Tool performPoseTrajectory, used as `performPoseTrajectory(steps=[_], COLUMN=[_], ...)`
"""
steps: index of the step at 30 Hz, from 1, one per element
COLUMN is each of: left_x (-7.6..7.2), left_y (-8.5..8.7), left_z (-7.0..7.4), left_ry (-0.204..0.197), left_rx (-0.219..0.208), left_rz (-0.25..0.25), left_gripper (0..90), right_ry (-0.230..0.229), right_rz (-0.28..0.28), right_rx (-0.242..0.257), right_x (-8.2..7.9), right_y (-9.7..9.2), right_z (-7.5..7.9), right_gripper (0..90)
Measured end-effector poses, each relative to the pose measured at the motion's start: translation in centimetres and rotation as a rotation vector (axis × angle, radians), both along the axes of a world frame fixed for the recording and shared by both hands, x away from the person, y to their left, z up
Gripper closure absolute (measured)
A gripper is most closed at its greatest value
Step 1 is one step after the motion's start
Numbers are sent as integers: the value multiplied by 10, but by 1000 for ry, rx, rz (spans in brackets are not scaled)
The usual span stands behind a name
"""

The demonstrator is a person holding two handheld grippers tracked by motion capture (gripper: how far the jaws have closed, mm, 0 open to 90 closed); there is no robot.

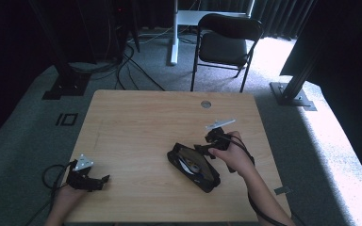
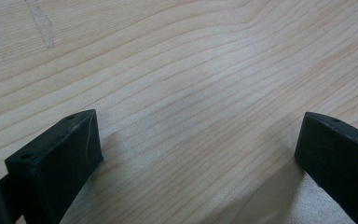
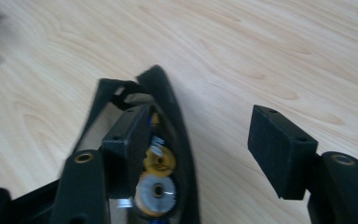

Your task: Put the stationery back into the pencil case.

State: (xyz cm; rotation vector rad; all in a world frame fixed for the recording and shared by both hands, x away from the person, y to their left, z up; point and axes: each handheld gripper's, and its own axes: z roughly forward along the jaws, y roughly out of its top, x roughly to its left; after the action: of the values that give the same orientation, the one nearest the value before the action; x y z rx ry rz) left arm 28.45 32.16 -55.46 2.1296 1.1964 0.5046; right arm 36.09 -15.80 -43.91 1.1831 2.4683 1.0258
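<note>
A black zip pouch [image 1: 209, 182] lies open on the wooden table [image 1: 136, 122], right of centre near the front. My right gripper [image 1: 206, 149] is at its far end, open. In the right gripper view, the right gripper [image 3: 200, 126] straddles the pouch's rim [image 3: 168, 93], with one jaw inside the opening and the other outside over bare wood. Inside the pouch lie small round parts, one yellow [image 3: 161, 161] and one silver [image 3: 156, 191]. My left gripper [image 1: 101, 180] rests at the table's front left corner. The left gripper [image 2: 196, 135] is open over bare wood with nothing between its jaws.
A round cable hole [image 1: 206, 104] sits in the table near its far edge. Beyond the table stand a black folding chair [image 1: 226, 44] and a white desk leg [image 1: 173, 33]. Cables lie across the grey floor at the back left.
</note>
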Motion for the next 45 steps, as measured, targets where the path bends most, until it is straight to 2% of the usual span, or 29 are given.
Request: performPoseTrajectory(steps=[5,8,30,36,45], left_x=[0,0,0,0,0], left_y=[0,0,0,0,0], left_z=[0,0,0,0,0], left_ry=[0,0,0,0,0], left_rx=[0,0,0,-1,0], left_rz=[0,0,0,1,1], left_gripper=[6,6,7,7,6], right_ry=[-19,-26,-37,-33,-49], right_rz=[-43,-75,-231,-299,-406], right_rx=[6,26,19,27,0], right_x=[1,1,-7,-9,-14], right_y=[-13,-22,-72,-87,-103], right_z=[-7,-11,-52,-66,-85], right_gripper=[369,369,330,309,308])
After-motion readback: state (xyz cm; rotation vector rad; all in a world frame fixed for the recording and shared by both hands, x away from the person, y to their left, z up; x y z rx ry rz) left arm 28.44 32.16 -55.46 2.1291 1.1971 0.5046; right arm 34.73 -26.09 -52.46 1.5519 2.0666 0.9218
